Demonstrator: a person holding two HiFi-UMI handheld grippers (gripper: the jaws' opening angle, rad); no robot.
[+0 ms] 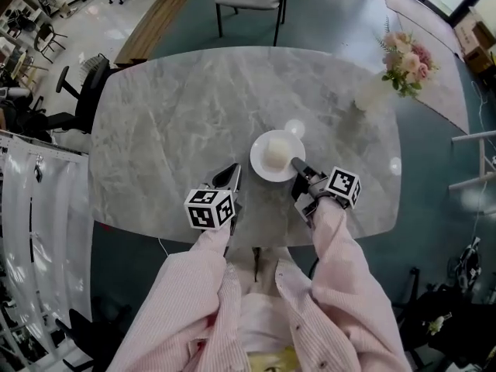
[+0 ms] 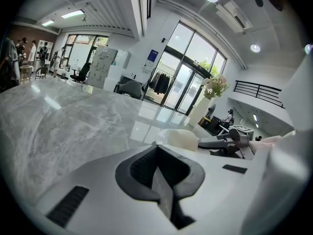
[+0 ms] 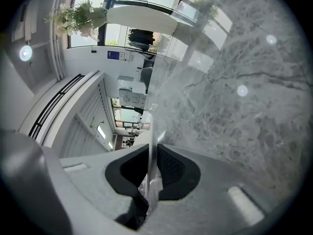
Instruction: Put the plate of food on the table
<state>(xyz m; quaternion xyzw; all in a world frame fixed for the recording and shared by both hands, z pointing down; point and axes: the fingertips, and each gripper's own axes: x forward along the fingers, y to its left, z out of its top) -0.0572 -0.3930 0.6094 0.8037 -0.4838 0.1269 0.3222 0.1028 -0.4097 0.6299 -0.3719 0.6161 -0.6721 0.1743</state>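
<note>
Head view: white plate (image 1: 260, 167) w/ a pale domed food item (image 1: 277, 153) is over the middle of the grey veined marble table (image 1: 170, 122), toward the person's side. Can't tell if it is fully seated or a hair above the top. Right gripper (image 1: 295, 163) is clamped on the plate's near-right rim. Right gripper view shows the thin rim edge-on between the black ribbed pads, jaws pinched onto it. Left gripper (image 1: 232, 171) lies just beside the plate's left side, not touching it. Left gripper view shows its jaws together, nothing between. Plate: round, shallow, smooth and glossy, prob. glazed ceramic, so rigid, slick and brittle. Table top is hard polished stone w/ glare spots, so a hard drop could chip the rim, and the plate prob. slides easily once down. Load looks light to moderate, but a one-sided rim pinch leaves it cantilevered, so it will tend to droop on the far side. Food looks soft, matte and unsecured, and may shift if the plate tilts. Best hold, in my judgement: pads deep over the lip, plate kept level, w/ the opposite rim available for the left gripper. Flowers (image 1: 407, 56) in a pale vase stand at the far right, well apart.
</note>
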